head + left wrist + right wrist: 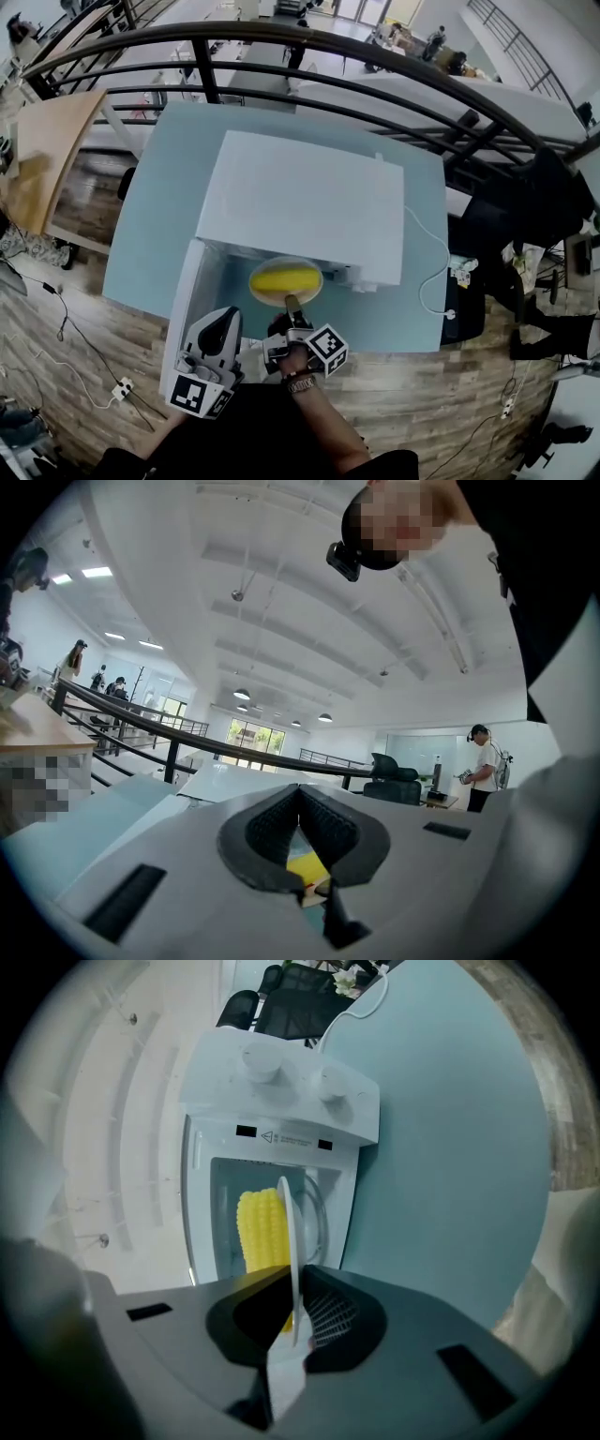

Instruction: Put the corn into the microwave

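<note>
A yellow corn cob point(284, 277) lies on a small white plate point(268, 298) at the open front of the white microwave point(300, 202). My right gripper point(292, 305) is shut on the plate's near rim. In the right gripper view the plate point(291, 1241) shows edge-on between the jaws, the corn point(262, 1232) beside it, and the microwave's cavity point(220, 1213) straight ahead. The microwave door point(192, 291) stands swung open on the left. My left gripper point(223, 317) hovers by that door, shut with nothing in it; its view shows the pads meeting point(298, 794) and a bit of corn point(305, 866) below.
The microwave stands on a light blue table point(150, 234), its white cable point(431, 272) trailing off to the right. A black railing point(375, 66) curves behind the table. Wood-look floor point(412, 375) lies along the near edge. A person point(483, 761) stands far off.
</note>
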The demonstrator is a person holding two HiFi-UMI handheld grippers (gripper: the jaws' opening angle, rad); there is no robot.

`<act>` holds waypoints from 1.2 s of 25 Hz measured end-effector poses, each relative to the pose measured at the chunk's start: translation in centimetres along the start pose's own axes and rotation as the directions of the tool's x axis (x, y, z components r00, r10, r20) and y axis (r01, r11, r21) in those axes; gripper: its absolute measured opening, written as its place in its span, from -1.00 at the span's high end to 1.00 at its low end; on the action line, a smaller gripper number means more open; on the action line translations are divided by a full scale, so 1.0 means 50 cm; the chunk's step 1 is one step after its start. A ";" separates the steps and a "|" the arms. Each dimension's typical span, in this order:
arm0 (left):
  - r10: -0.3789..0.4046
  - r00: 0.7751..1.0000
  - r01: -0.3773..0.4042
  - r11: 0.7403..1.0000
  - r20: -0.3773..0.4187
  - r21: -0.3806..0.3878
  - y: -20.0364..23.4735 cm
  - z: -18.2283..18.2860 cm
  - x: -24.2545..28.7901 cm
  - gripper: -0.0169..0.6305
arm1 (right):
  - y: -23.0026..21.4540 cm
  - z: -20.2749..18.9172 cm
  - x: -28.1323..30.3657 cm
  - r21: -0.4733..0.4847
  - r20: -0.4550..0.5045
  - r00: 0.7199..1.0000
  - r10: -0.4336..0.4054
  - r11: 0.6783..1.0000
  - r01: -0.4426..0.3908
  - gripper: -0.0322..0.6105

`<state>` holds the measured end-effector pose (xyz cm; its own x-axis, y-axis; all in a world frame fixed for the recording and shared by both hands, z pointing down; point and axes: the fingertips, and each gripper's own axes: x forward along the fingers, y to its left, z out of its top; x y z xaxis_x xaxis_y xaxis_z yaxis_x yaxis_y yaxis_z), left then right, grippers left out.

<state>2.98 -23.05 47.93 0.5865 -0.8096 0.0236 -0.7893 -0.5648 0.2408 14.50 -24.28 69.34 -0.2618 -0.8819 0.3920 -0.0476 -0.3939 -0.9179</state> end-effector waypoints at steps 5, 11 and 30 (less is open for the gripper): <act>0.030 1.000 -0.030 0.999 -0.003 0.011 0.027 0.006 0.011 0.94 | 0.003 0.009 0.044 0.007 0.009 1.000 -0.006 1.000 0.006 0.83; 0.036 0.999 -0.037 0.999 -0.014 -0.013 0.029 -0.006 0.033 0.94 | -0.009 0.019 0.094 0.064 0.057 0.998 0.004 0.998 -0.008 0.83; 0.026 0.999 -0.027 0.999 -0.024 -0.043 0.036 -0.006 0.085 0.94 | -0.022 0.032 0.196 0.024 0.058 0.997 -0.046 0.999 0.045 0.82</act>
<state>4.13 -27.46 48.76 0.5702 -0.8198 0.0526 -0.7960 -0.5356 0.2820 13.52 -32.88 74.30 -0.2032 -0.8764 0.4366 -0.0365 -0.4388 -0.8978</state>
